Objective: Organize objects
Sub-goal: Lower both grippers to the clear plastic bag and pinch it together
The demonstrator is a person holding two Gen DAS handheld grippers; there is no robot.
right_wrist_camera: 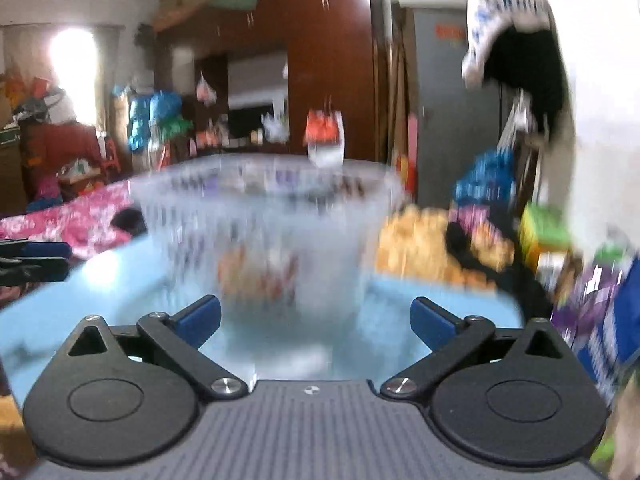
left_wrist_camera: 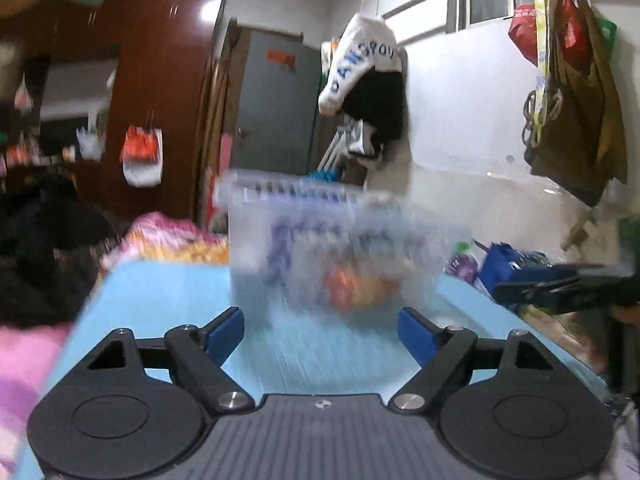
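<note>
Both grippers gaped empty before the clear bin (right_wrist_camera: 264,216)
Left gripper (left_wrist_camera: 320,330) and right gripper (right_wrist_camera: 316,320) flanked it on the blue table (left_wrist_camera: 160,292), seemingly for lifting

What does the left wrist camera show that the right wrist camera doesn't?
Only the left wrist view shows brown and red bags hanging by a window and the right gripper side-on. Only the right wrist view shows a bright window and stacked clutter at far left. Both show the clear plastic basket holding blurred orange items, standing on the light blue table, and open blue-tipped jaws with nothing between them.
</note>
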